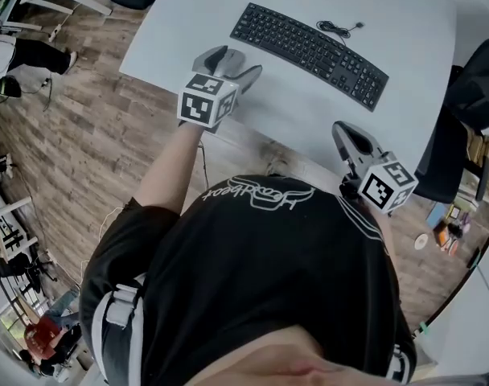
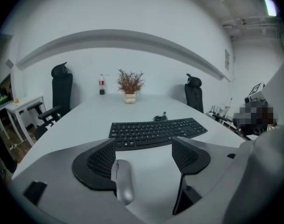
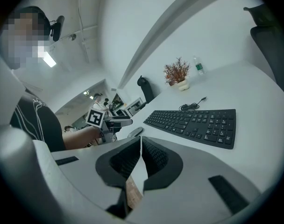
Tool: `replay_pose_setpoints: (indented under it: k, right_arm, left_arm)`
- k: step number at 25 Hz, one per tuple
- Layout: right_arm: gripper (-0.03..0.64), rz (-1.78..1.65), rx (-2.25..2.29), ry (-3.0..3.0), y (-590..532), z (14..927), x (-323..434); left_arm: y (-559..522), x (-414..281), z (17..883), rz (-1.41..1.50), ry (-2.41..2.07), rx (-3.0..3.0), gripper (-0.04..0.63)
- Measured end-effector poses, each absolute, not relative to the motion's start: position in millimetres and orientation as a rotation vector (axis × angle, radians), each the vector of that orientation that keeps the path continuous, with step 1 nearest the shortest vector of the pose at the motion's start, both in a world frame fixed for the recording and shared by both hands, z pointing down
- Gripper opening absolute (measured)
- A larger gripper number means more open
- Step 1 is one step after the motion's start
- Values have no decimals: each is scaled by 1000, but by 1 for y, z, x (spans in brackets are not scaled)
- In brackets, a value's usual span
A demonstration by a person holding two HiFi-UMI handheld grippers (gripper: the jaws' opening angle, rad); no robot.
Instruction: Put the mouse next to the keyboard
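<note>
A grey mouse (image 1: 231, 57) (image 2: 122, 181) (image 3: 135, 132) lies on the white table (image 1: 389, 10), a little to the left of the black keyboard (image 1: 309, 43) (image 2: 156, 132) (image 3: 198, 125). My left gripper (image 1: 240, 59) (image 2: 144, 146) stands open around the mouse. The mouse rests close against the left pad, and a wide gap separates it from the right pad. My right gripper (image 1: 351, 139) (image 3: 140, 141) hovers over the table's near edge, shut with nothing between its jaws. The left gripper (image 3: 107, 120) also shows in the right gripper view.
The keyboard's coiled cable (image 1: 339, 29) lies behind it. A potted plant (image 2: 129, 85) and a bottle (image 2: 101, 84) stand at the far end of the table. Black office chairs (image 2: 61, 92) (image 2: 194, 92) (image 1: 478, 87) ring the table. Wooden floor (image 1: 92, 119) lies to the left.
</note>
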State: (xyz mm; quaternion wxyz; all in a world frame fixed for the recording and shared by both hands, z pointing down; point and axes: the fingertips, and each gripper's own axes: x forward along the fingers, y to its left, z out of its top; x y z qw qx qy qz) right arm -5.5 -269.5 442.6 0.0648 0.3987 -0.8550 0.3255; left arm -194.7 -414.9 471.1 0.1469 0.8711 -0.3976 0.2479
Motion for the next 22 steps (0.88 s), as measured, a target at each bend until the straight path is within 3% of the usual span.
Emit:
replay_pose_setpoints:
  k: [22]
  right_arm:
    - [14, 1106, 1255, -2521, -274, 475, 10]
  left_arm:
    - [-440, -244, 576, 1072, -1112, 2235, 370]
